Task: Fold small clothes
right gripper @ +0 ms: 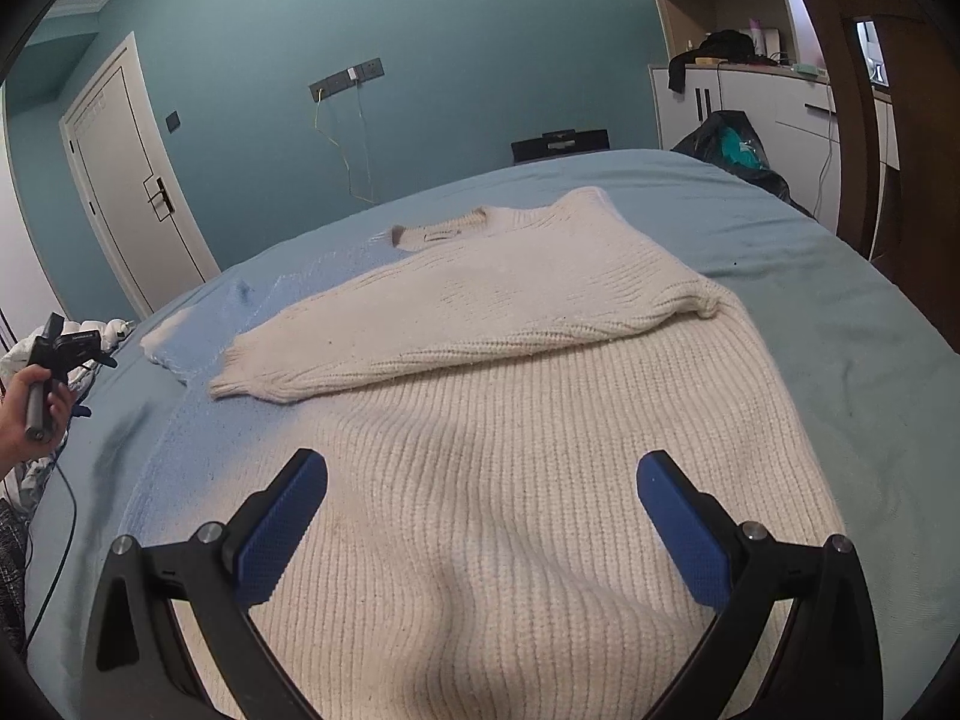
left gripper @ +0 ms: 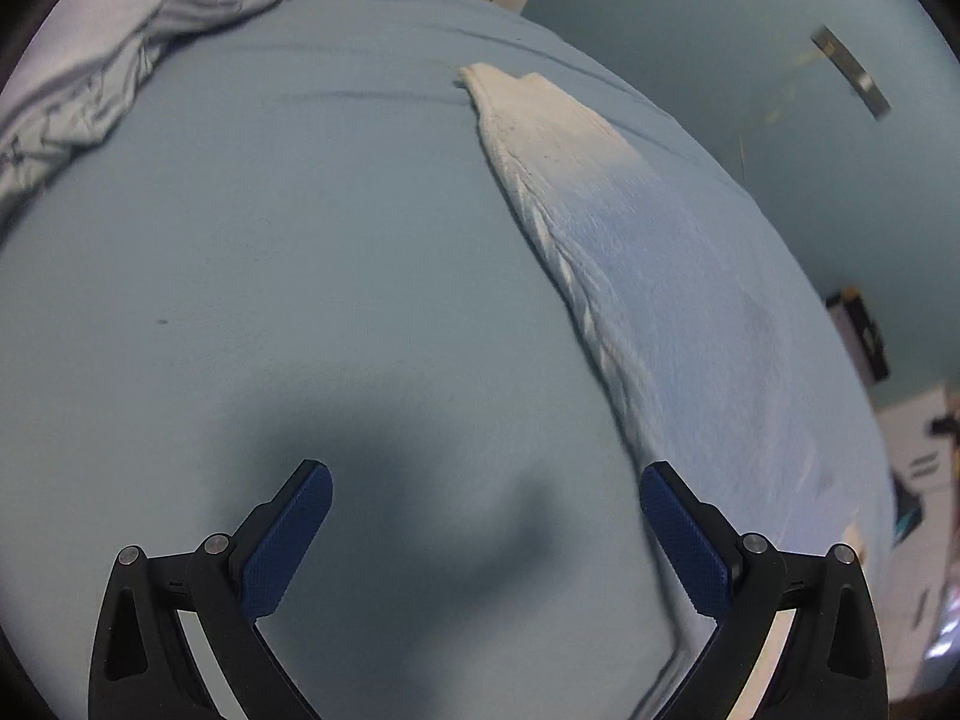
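Bed (right gripper: 840, 276) with a pale blue sheet fills both views, rumpled bedding (left gripper: 90, 90) heaped at its far corner in the left wrist view. Cream knit sweater (right gripper: 540, 450) lies flat on the sheet, body spread toward me, neckline (right gripper: 444, 231) at the far end. One sleeve (right gripper: 468, 324) is already folded across the chest, its cuff (right gripper: 240, 381) pointing left. The other sleeve (right gripper: 174, 342) looks still stretched out to the left, washed blue by the light, so I judge the fold barely begun: one sleeve in, second sleeve and the body folds left to do.

My right gripper (right gripper: 480, 516) hovers over the lower body of the sweater, jaws wide apart, holding nothing. My left gripper (left gripper: 486, 516) is also spread wide and empty, over bare sheet, with the sweater's left edge (left gripper: 600, 324) running just beside its right finger. My left hand (right gripper: 30, 420) on the handle shows small at the right view's edge.
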`<action>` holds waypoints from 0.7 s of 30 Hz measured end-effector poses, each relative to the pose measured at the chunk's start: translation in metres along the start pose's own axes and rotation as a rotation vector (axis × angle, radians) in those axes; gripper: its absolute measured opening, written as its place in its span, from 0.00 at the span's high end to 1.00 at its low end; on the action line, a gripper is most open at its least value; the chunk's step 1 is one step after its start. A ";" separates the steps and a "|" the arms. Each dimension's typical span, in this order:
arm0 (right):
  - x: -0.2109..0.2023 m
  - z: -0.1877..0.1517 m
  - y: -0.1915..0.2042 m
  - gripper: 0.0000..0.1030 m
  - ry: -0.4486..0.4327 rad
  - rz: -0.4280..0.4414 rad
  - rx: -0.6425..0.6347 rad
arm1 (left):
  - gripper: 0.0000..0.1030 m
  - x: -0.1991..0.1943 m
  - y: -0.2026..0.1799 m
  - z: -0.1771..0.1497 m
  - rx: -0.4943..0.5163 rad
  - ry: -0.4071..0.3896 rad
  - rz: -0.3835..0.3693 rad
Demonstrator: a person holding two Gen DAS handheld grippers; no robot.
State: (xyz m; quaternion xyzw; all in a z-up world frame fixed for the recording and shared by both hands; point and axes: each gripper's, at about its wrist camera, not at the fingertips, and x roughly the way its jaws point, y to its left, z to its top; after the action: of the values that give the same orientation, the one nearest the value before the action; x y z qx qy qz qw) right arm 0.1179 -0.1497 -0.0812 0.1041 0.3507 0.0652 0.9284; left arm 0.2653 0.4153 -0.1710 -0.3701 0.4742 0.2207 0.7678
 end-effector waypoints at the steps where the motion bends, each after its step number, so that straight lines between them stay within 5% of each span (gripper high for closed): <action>1: 0.000 0.000 0.001 0.02 -0.002 -0.004 -0.004 | 0.00 0.008 -0.001 0.005 -0.025 0.007 -0.019; 6: 0.003 -0.002 0.008 0.02 -0.013 -0.028 -0.032 | 0.00 0.054 -0.027 0.024 -0.085 0.023 -0.026; 9: 0.005 -0.003 0.011 0.02 -0.013 -0.035 -0.044 | 0.00 0.074 -0.063 0.025 0.005 -0.038 0.121; 12: 0.008 -0.004 0.013 0.02 -0.011 -0.039 -0.057 | 0.03 0.105 -0.105 0.018 0.146 -0.001 0.225; 13: 0.008 -0.005 0.013 0.02 -0.012 -0.039 -0.061 | 0.16 0.106 -0.115 0.016 0.172 -0.019 0.250; 15: 0.008 -0.006 0.013 0.02 -0.017 -0.039 -0.069 | 0.64 0.103 -0.134 0.012 0.216 -0.035 0.214; 17: 0.008 -0.006 0.015 0.02 -0.019 -0.039 -0.080 | 0.88 0.098 -0.161 0.014 0.308 0.009 0.255; 21: 0.005 -0.007 0.017 0.02 -0.030 -0.035 -0.093 | 0.90 0.040 -0.197 0.013 0.391 -0.082 0.201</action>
State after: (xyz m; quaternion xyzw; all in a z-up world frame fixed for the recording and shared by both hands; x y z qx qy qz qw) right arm 0.1159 -0.1310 -0.0857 0.0555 0.3350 0.0635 0.9384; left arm 0.4271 0.3012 -0.1322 -0.1560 0.5109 0.2149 0.8176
